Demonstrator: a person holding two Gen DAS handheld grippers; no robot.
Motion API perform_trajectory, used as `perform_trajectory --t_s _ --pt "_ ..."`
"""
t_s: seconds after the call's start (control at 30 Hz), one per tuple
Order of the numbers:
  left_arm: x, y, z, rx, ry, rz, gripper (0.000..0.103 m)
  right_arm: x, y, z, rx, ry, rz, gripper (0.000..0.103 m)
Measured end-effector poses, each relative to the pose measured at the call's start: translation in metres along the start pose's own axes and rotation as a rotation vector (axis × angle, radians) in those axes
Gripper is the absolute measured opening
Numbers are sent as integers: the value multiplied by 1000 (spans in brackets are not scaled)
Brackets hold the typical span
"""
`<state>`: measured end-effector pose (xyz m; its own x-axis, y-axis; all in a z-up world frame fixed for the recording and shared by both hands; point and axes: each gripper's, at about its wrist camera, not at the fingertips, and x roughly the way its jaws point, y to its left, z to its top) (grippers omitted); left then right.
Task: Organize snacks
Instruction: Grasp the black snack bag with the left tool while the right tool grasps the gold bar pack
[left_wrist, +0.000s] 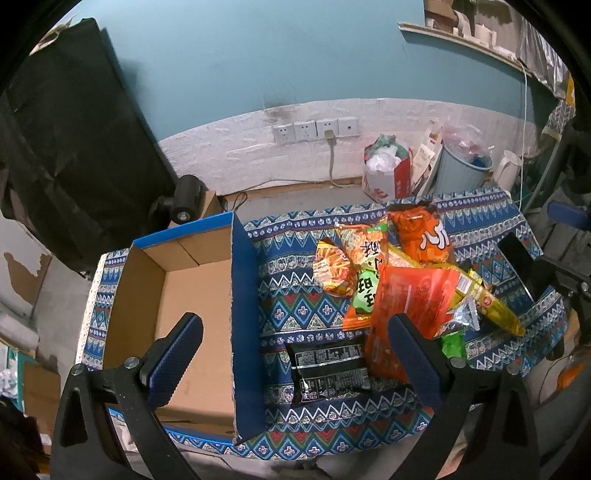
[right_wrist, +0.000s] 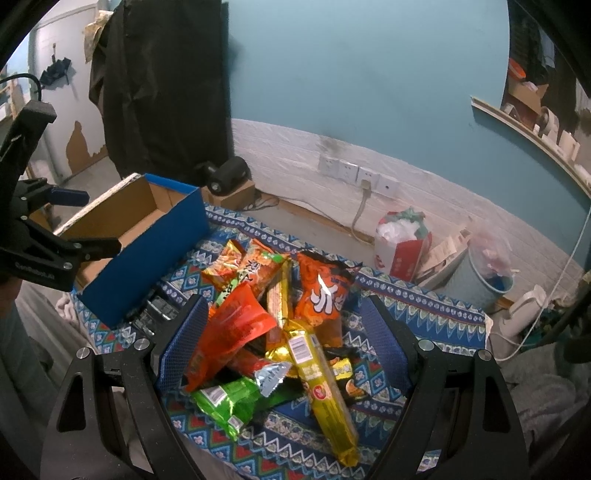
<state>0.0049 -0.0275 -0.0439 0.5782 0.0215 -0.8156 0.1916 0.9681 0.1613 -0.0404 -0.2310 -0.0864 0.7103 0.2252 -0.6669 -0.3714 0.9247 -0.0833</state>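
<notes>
Left gripper (left_wrist: 295, 354): jaws wide, empty, above cardboard box's (left_wrist: 192, 295) blue wall. Right gripper (right_wrist: 284, 343): jaws wide, straddling the snack pile (right_wrist: 273, 325) on the patterned bench (right_wrist: 406, 314). Black packet (left_wrist: 328, 369) beside the box shows plainly in left view only; green packet (right_wrist: 229, 402) mostly in right.
</notes>
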Motion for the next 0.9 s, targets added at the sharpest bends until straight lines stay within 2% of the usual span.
perform_trajectory --t_s 0.2,0.37,0.47,0.67,0.9 --pt "28 -10 -8 14 85 -14 101 20 -11 -11 13 83 -20 84" --pt "55 -20 -20 29 167 -6 101 44 -23 -31 9 182 -50 83" --pt "72 -28 -28 36 212 -26 101 55 -30 -43 15 230 -60 83" --pt "105 -36 -39 20 307 -37 101 72 -44 -61 31 316 -68 83" --pt "130 -39 -47 1 356 -29 101 102 -48 -77 10 408 -71 83"
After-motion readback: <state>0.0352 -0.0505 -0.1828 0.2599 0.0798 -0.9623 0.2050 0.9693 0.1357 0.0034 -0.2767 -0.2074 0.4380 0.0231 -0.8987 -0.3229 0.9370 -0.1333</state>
